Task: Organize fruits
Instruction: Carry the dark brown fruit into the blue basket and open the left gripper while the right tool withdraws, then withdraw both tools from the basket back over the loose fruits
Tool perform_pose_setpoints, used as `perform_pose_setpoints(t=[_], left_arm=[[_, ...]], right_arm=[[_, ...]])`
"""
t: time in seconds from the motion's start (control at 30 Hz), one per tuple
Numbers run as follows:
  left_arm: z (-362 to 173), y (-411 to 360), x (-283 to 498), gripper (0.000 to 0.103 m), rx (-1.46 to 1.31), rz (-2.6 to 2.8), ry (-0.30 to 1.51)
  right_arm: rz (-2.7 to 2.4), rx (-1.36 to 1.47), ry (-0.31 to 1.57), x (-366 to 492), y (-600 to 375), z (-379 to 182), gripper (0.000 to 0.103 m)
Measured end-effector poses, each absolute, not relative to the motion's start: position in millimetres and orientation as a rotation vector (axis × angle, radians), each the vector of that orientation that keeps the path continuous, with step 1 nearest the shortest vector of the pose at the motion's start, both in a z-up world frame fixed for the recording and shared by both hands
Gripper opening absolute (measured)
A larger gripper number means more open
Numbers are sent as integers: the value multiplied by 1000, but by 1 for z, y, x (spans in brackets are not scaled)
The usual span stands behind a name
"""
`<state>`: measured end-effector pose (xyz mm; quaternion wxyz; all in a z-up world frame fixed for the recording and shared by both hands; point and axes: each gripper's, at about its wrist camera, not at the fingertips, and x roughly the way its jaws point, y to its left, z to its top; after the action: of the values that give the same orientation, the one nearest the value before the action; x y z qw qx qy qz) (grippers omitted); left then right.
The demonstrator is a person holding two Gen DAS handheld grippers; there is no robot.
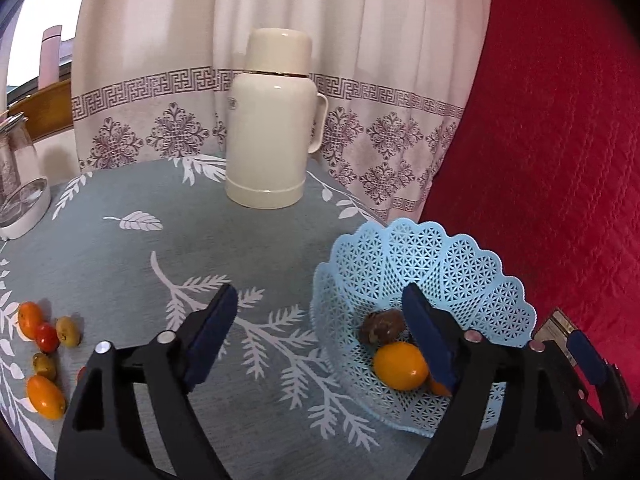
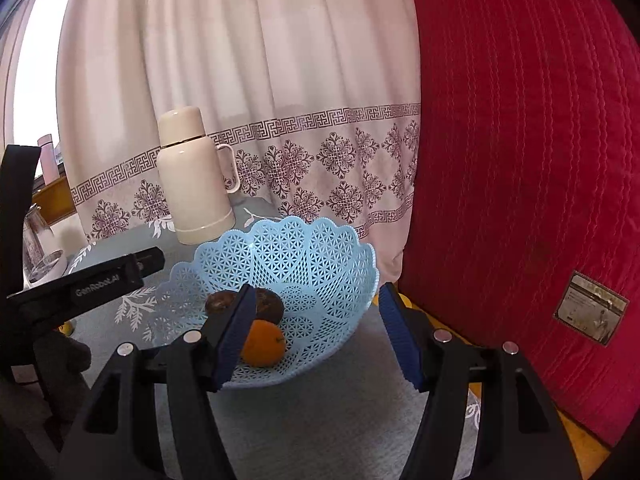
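Risk sits mostly with the light blue basket [image 1: 460, 272], perched near the table's right edge. In the left wrist view the left gripper [image 1: 320, 336] has its jaws spread wide with nothing between them, its right finger hanging over the basket's bowl just beside the yellow-orange fruit [image 1: 400, 365] and a dark brown one [image 1: 382, 326] at about 11 o'clock from it. A careless pull-away could hook the lattice rim and tip or drag the basket, spilling what is already sorted. The loose fruits [image 1: 44, 344], small orange, red and greenish ones, lie clustered at 9 o'clock, well apart from the basket; being round, they would probably roll from a glancing pinch. The right gripper [image 2: 316, 338] hangs half open and empty, one finger over the basket and the other outside its rim at 3 o'clock, so a nudge there might push the basket. The cream flask [image 1: 272, 120] stands at 12 o'clock, clear of both.
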<state>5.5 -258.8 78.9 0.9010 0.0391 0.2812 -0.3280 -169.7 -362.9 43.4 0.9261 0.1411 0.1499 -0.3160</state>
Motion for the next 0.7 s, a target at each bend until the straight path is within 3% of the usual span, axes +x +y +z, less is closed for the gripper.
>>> perform_pose_setpoints(t=[0.2, 0.7], left_arm=[[80, -248, 5, 100, 83, -627, 571], [85, -206, 5, 100, 91, -476, 551]], right_arm=[[-647, 283, 307, -170, -362, 44, 68], [-639, 250, 330, -166, -356, 45, 68]])
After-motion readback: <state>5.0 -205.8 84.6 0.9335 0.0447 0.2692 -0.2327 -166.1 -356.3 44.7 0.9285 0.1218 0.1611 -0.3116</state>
